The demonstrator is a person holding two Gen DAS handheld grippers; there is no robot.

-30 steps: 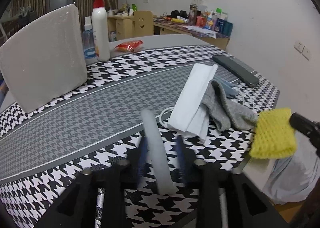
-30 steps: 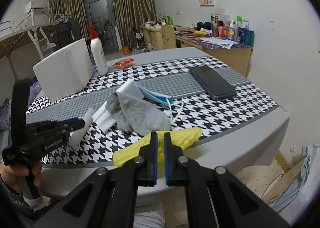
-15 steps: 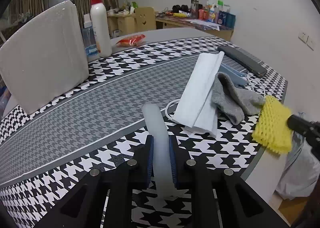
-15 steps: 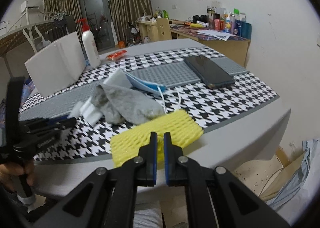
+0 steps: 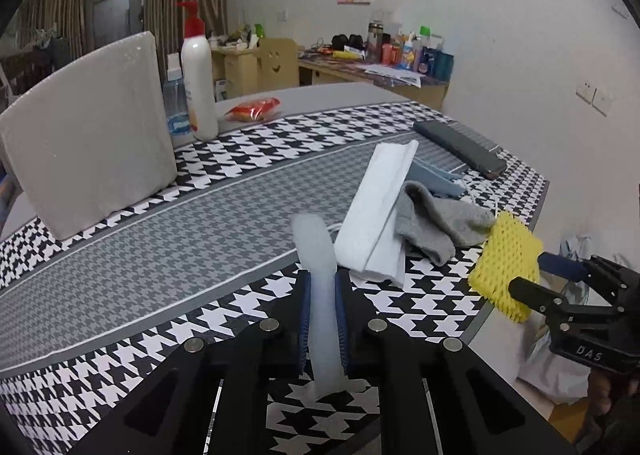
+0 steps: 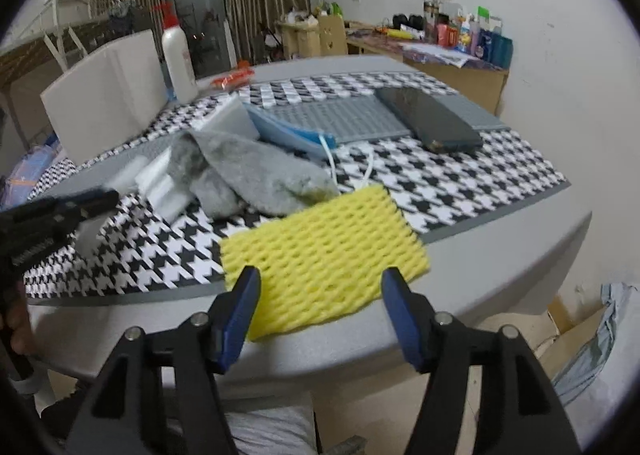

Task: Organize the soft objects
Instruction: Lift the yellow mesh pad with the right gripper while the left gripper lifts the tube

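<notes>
Left wrist view
Left gripper: jaws closed on a pale foam strip, its far end angled up off the cloth.
Pile: tissue, sock and blue mask overlap, likely gathered for sorting.
Yellow foam net: at the table's near edge, by the right gripper.

Right wrist view
Right gripper: jaws have just been opening; they stand apart either side of the net, which lies flat, partly off the cloth, released.
Containers: none visible; the white slab is closed or solid, cannot tell.
</notes>
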